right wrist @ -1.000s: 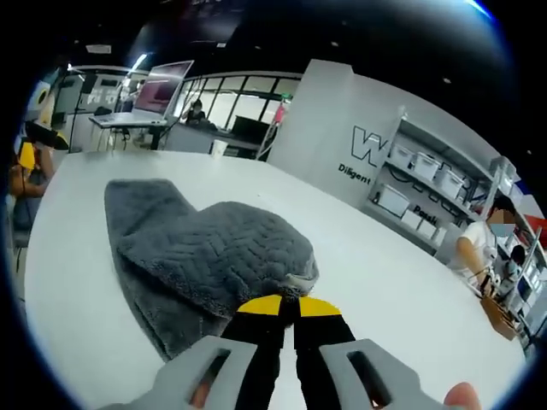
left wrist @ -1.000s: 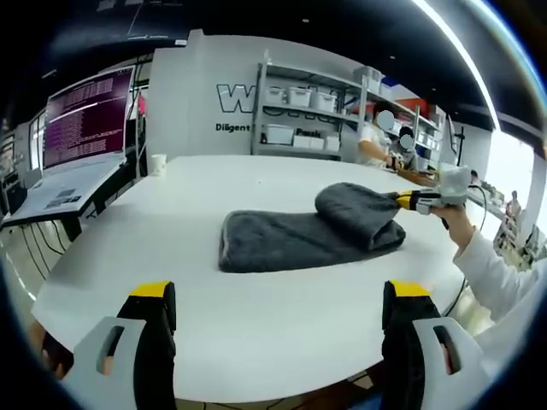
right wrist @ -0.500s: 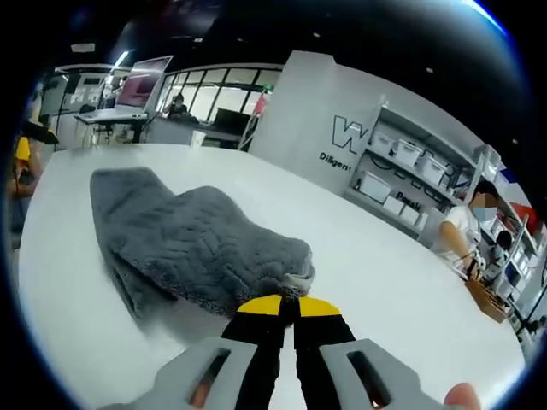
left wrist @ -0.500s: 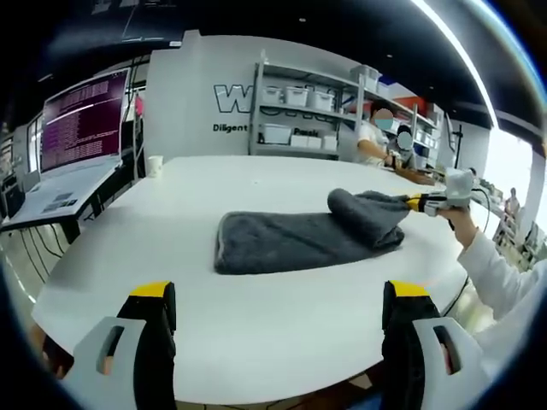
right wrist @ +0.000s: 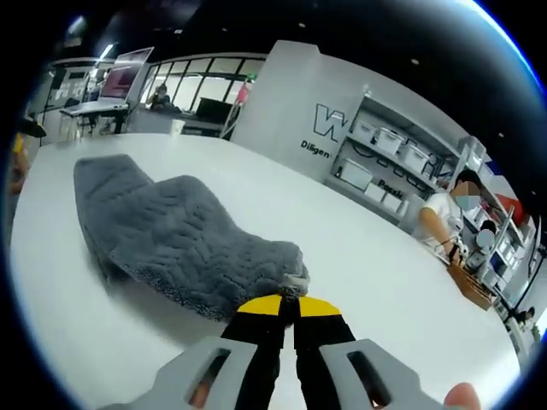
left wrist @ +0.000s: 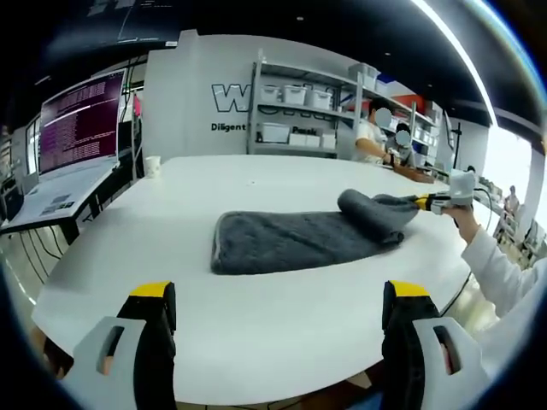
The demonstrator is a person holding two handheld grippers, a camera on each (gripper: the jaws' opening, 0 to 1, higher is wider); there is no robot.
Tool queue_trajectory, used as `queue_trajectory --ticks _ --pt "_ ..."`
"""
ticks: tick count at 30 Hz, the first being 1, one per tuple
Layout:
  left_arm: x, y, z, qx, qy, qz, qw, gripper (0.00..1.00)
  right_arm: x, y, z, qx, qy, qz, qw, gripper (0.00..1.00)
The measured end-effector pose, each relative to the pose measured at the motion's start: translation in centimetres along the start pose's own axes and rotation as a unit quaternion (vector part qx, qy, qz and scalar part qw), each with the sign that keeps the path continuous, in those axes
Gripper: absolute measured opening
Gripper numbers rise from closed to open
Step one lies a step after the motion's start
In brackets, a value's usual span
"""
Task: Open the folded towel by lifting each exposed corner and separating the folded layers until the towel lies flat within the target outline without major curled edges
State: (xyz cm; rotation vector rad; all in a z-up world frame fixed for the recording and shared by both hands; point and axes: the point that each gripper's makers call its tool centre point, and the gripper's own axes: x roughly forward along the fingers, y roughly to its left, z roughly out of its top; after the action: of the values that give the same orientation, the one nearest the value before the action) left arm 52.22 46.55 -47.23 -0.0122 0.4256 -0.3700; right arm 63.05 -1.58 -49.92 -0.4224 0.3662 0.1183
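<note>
Right gripper (right wrist: 286, 305) fingers pinched towel (left wrist: 299, 241) corner, top layer raised off white counter (left wrist: 256, 333). Towel's long axis ran from that grip toward far end. Left gripper (left wrist: 278, 299) fingers wide, empty, well short of towel.

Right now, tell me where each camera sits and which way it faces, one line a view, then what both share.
Left gripper view: rides the left gripper, held back at the near edge of the white table, facing across it at the grey towel; its own jaws stand wide apart, and the right gripper with a white sleeve enters from the right.
Right gripper view: rides the right gripper, low at the towel's end, looking along its length; its jaws are shut on the lifted towel corner.
Shared: towel, table, shelving unit.
</note>
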Motion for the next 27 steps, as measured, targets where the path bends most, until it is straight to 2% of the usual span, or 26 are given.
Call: queue_trajectory --ticks 20,27 --pt "0.8 -1.1 0.0 0.008 0.009 -0.01 0.9999 1.0 -2.6 -8.0 -4.9 0.013 0.046 -0.077 0.9959 0.0" --pt "0.9 -1.2 0.0 0.009 0.011 -0.011 0.9998 1.0 -3.5 -10.1 -6.1 0.017 0.055 -0.098 0.9935 0.0"
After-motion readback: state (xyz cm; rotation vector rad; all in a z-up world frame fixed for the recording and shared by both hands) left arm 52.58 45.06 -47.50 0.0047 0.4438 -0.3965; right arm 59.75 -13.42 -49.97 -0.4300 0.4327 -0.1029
